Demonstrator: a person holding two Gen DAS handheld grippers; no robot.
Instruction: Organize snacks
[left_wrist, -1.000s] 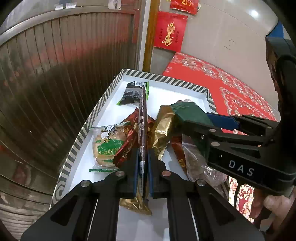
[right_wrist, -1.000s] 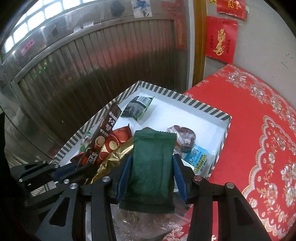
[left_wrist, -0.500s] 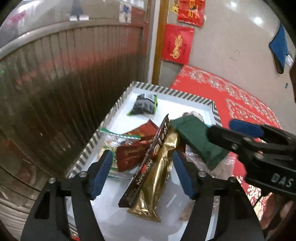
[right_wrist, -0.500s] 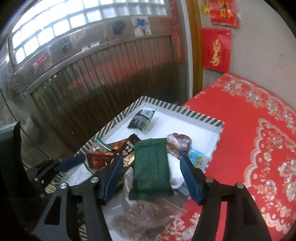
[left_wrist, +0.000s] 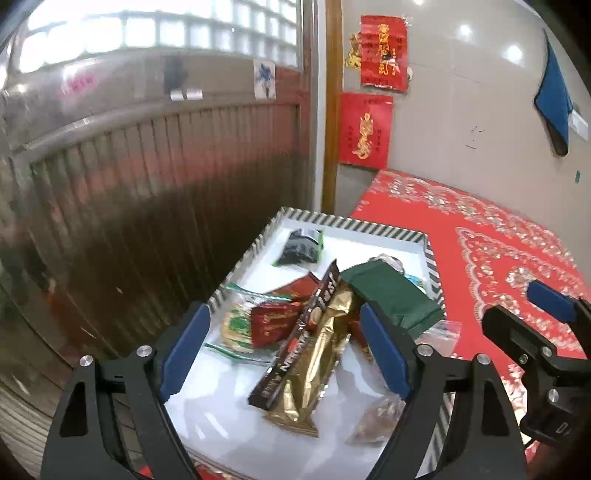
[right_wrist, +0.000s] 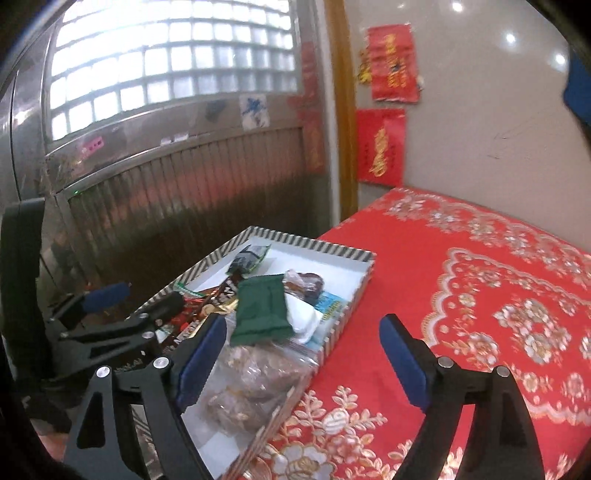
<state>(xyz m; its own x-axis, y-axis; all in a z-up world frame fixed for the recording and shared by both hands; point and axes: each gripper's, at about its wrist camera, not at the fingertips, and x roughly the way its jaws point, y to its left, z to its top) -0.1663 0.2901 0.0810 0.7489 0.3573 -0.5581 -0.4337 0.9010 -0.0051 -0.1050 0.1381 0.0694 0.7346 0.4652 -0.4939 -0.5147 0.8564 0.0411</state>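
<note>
In the left wrist view, the left gripper (left_wrist: 286, 350) has its jaws wide apart and they are opening more; the blue pads press on nothing. Between the two jaws, but lower than them, lies the white tray (left_wrist: 354, 223) with a black and white striped rim. A dark coffee stick (left_wrist: 295, 338) and a gold packet (left_wrist: 319, 354) lie side by side in the middle of the gap, and both are free of the pads. Near the left jaw there is a red packet (left_wrist: 271, 321) on top of a clear biscuit bag (left_wrist: 236, 325). Just above the tip of the right jaw lies the dark green packet (left_wrist: 391, 295), resting on other snacks. Beyond the jaws, near the far rim, a small black pouch (left_wrist: 301, 251) lies alone. To the right of the right jaw, the right gripper (left_wrist: 532, 317) is over the red tablecloth (left_wrist: 498, 258).

In the right wrist view, the right gripper (right_wrist: 301, 349) is also wide and its jaws are opening, with nothing held. The left jaw is over the near corner of the tray (right_wrist: 332, 249), and the right jaw is over the red tablecloth (right_wrist: 480, 295). The dark green packet (right_wrist: 262, 310) lies just ahead of the left jaw tip, on a clear bag of brown snacks (right_wrist: 255, 380). The left gripper (right_wrist: 107, 299) is seen to the left of the left jaw.
</note>
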